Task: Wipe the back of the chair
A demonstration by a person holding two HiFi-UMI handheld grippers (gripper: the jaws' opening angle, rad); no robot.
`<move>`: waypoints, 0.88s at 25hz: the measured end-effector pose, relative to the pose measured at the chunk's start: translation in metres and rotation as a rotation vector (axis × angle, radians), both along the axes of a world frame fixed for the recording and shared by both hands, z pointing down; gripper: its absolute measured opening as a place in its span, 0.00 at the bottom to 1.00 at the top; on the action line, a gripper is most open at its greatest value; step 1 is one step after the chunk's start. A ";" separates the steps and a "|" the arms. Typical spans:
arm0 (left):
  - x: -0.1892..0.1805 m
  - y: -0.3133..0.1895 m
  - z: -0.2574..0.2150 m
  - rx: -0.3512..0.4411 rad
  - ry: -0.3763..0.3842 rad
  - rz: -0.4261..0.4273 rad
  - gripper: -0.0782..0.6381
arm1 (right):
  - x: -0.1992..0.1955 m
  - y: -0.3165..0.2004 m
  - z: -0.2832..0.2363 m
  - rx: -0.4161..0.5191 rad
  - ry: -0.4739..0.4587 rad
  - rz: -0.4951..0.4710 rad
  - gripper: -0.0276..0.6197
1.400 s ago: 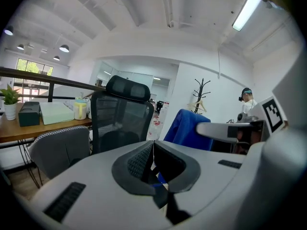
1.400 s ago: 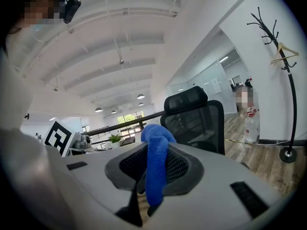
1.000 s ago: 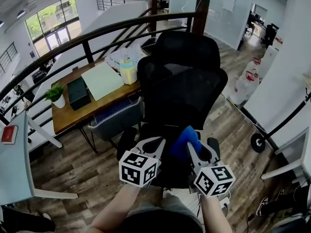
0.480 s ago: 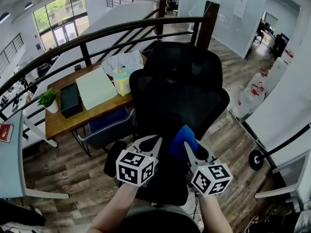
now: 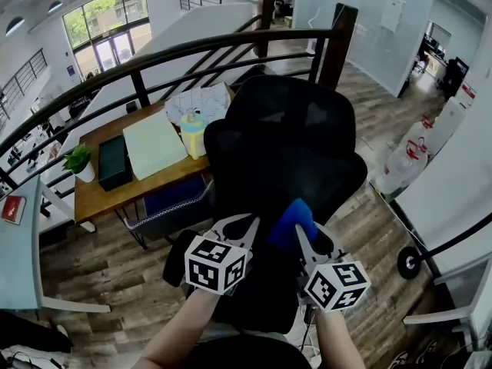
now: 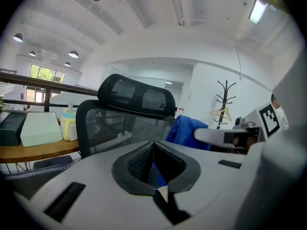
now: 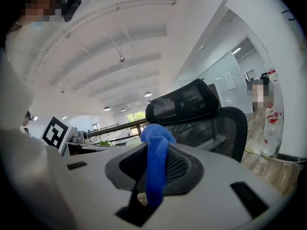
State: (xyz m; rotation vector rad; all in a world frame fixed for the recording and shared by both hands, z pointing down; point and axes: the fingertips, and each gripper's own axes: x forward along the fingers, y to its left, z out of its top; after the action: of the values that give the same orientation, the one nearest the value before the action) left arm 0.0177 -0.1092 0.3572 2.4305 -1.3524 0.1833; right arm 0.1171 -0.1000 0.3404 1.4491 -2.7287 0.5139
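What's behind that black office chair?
A wooden desk carrying a yellow bottle and papers, then a dark railing. The chair hides the desk's right end.

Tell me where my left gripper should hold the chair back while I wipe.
Probably the backrest's rigid rim at its upper left corner, coming from above with the left gripper opened: the rim is a narrow solid band, while the mesh would give.

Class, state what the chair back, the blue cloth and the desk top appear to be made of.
Chair back: black mesh, probably synthetic; light shows through its weave.
Blue cloth: soft matte fabric; it folds and drapes.
Desk top: brown wood or wood-look laminate, smooth.
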 end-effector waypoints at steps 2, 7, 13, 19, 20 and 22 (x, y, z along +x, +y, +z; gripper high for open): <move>0.000 -0.005 -0.002 0.005 -0.006 0.002 0.13 | -0.002 -0.005 -0.002 0.007 0.007 0.002 0.18; -0.003 -0.018 -0.002 0.017 -0.012 0.021 0.13 | -0.008 -0.019 -0.003 0.027 0.031 0.030 0.18; -0.022 -0.036 -0.003 0.018 -0.015 0.039 0.13 | -0.024 -0.035 -0.006 0.026 0.061 0.039 0.18; -0.039 -0.062 -0.020 0.060 -0.013 0.038 0.13 | -0.045 -0.059 -0.029 0.074 0.069 0.028 0.18; -0.041 -0.068 -0.025 0.072 -0.015 0.038 0.13 | -0.050 -0.064 -0.035 0.086 0.074 0.022 0.18; -0.046 -0.079 -0.035 0.101 -0.026 0.043 0.13 | -0.061 -0.076 -0.047 0.110 0.083 0.009 0.18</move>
State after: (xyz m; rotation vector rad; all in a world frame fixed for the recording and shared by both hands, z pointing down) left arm -0.0282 -0.1878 0.3224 2.5498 -1.3521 0.1610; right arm 0.0563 -0.1755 0.2939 1.4703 -2.7268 0.3003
